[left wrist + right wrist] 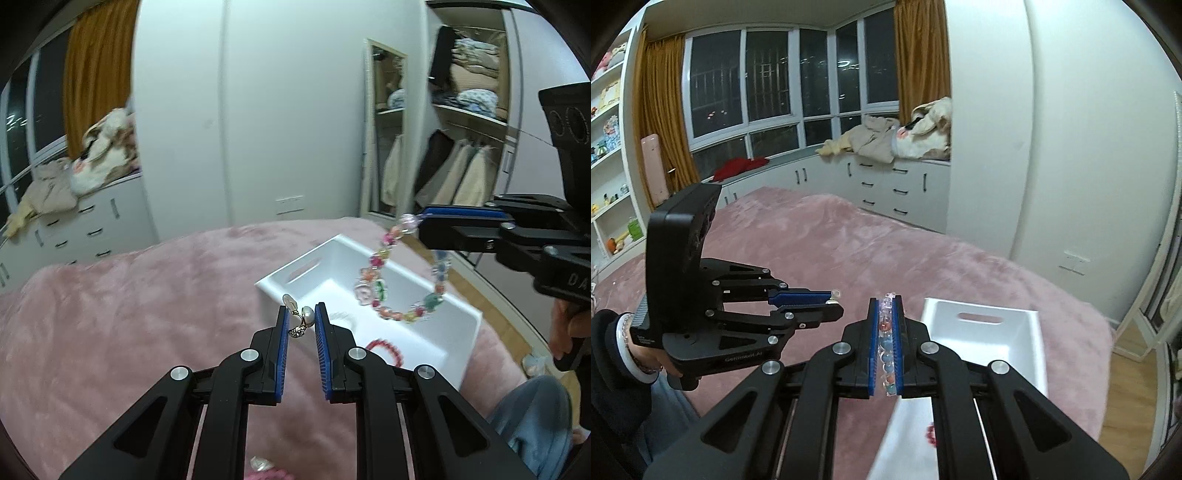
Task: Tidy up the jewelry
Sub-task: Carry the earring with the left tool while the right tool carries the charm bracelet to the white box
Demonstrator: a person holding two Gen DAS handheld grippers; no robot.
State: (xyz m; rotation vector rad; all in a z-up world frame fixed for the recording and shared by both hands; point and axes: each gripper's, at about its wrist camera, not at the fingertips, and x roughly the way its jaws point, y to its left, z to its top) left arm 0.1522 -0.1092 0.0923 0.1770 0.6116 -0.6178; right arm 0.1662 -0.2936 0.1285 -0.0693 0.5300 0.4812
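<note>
My left gripper (303, 318) pinches a pearl earring (305, 316) at the very tips; my right gripper (885, 317) is clamped on the beaded bracelet (400, 286), whose loop dangles over the white bin (469, 332) at 2 o'clock. Risk — the shallow tip hold lets the earring slip onto the pink blanket (147, 314).

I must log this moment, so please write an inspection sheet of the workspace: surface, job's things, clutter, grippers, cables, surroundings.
Surface: pink blanket on a bed.
Job's things: white bin on the blanket, red bracelet inside; bead bracelet hanging over the bin; pearl earring.
Clutter: a small pale item on the blanket near the left wrist camera, too blurred to name.
Grippers: left gripper shut on the earring; right gripper shut on the bead bracelet.
Cables: nothing seen.
Surroundings: wardrobe, mirror, window, drawers with piled clothes.
</note>
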